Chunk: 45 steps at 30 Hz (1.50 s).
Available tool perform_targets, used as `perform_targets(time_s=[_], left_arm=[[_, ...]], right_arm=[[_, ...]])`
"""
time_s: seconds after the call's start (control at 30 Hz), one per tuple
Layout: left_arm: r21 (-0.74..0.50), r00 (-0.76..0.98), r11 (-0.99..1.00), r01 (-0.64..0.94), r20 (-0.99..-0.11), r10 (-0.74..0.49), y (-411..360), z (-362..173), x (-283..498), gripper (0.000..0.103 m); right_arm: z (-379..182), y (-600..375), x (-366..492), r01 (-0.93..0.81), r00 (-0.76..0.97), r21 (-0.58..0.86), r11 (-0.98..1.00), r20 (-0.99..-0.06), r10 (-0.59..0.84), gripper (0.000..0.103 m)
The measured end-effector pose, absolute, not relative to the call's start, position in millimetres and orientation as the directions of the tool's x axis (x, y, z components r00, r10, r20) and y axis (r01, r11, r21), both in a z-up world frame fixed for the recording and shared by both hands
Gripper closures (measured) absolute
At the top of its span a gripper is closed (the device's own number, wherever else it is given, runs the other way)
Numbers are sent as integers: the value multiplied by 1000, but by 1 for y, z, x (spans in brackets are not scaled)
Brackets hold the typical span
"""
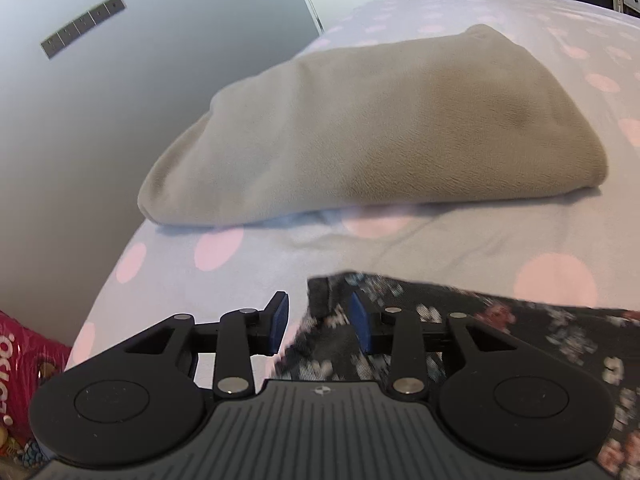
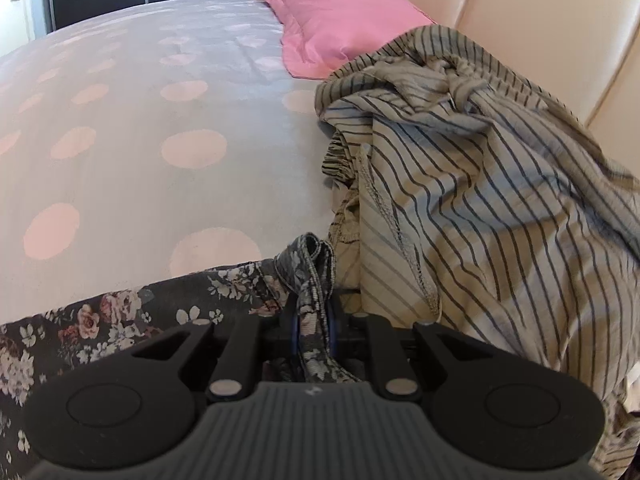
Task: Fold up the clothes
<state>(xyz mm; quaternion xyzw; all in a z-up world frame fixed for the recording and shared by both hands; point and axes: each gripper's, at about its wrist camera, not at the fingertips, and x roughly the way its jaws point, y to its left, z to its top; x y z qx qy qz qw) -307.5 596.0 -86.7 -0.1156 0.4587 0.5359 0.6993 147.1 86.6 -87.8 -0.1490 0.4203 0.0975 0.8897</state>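
Observation:
A dark floral garment lies on the polka-dot bed sheet. My left gripper is open just over the garment's corner, with one blue pad above the sheet and the other above the fabric. In the right wrist view the same floral garment spreads to the left, and my right gripper is shut on a bunched edge of it that sticks up between the fingers. A folded beige garment rests on the bed beyond the left gripper.
A crumpled striped garment is heaped right of my right gripper against the cream headboard. A pink pillow lies at the head of the bed. A pink package sits off the bed's left edge.

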Motion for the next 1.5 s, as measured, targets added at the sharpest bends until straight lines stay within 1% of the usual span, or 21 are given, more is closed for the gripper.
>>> perform_targets(time_s=[0.07, 0.13, 0.3, 0.47, 0.57, 0.7, 0.8, 1.0, 1.17, 1.27, 1.33, 1.5], left_arm=[[319, 15, 412, -854, -775, 631, 588, -78, -307, 71], [308, 24, 424, -852, -785, 619, 580, -69, -306, 71], [253, 122, 509, -823, -796, 592, 547, -45, -296, 71], [252, 169, 574, -779, -798, 579, 518, -34, -299, 71], [233, 201, 587, -775, -790, 579, 509, -29, -305, 71], [195, 241, 591, -782, -781, 576, 507, -21, -315, 71], [162, 269, 590, -791, -774, 573, 508, -15, -323, 71], [114, 298, 578, -808, -767, 568, 516, -8, -342, 71], [136, 242, 531, -836, -777, 581, 535, -14, -362, 71], [124, 212, 494, -860, -796, 568, 549, -21, -377, 71], [116, 193, 469, -876, -806, 560, 557, -26, -387, 71], [115, 146, 400, -909, -811, 566, 575, -29, -408, 71]], right_arm=[[-78, 90, 141, -337, 624, -211, 918, -780, 50, 89], [-65, 91, 133, -370, 608, -209, 905, -791, 66, 89], [-27, 100, 113, -478, 543, -199, 855, -832, 110, 90], [20, 124, 85, -614, 370, -106, 782, -914, 166, 90], [46, 145, 64, -667, 274, -32, 744, -940, 205, 90], [78, 181, 31, -719, 174, 94, 689, -935, 310, 91], [96, 217, -1, -759, 138, 153, 632, -912, 386, 91], [102, 305, -62, -833, 44, 241, 498, -869, 493, 91], [99, 380, -104, -850, -35, 326, 415, -820, 572, 91], [95, 424, -126, -842, -72, 376, 387, -789, 610, 91], [88, 452, -140, -839, -98, 400, 369, -778, 621, 91], [57, 519, -175, -834, -178, 437, 336, -790, 587, 91]])
